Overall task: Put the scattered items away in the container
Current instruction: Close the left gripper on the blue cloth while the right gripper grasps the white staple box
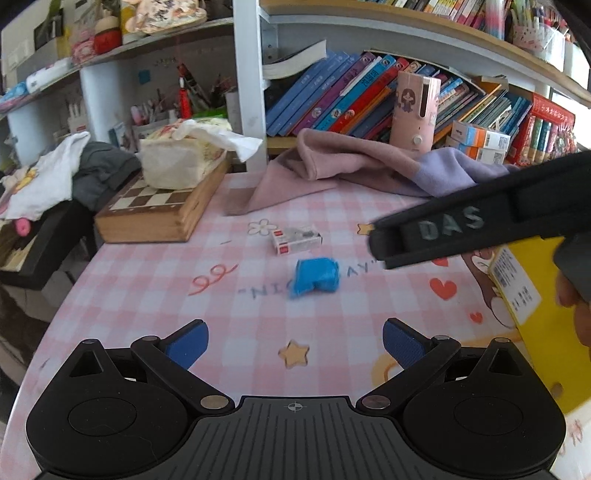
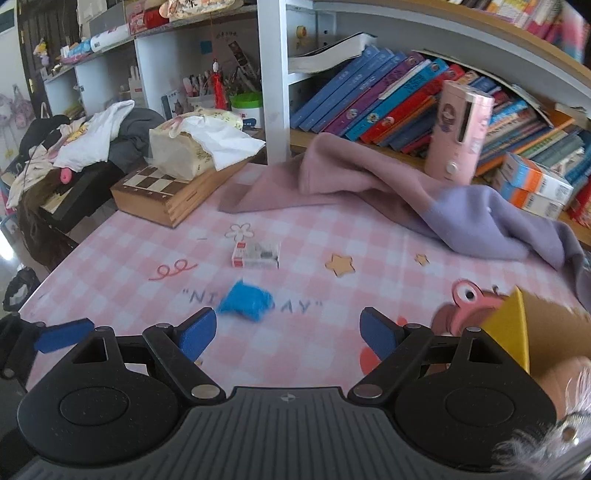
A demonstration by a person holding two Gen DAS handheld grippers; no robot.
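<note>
The right gripper (image 1: 380,245) reads "DAS"; the tablecloth (image 2: 314,236) reads "NI…AY", partly covered.

Soft, even daylight fills both views, with only faint shadows. Motion blur smears the blue cloth (image 1: 316,277) ahead of each gripper. Fisheye distortion bends the bookshelf (image 2: 424,22) at the edges.

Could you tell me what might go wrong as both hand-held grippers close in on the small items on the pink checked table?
1. Both open grippers, the left hand-held gripper and the right hand-held gripper, face the same blue lump; they could collide.
2. The lump looks soft and may deform or slip when pinched.
3. The small staple box lies just behind it and could get nudged away from the yellow box on the right.
</note>
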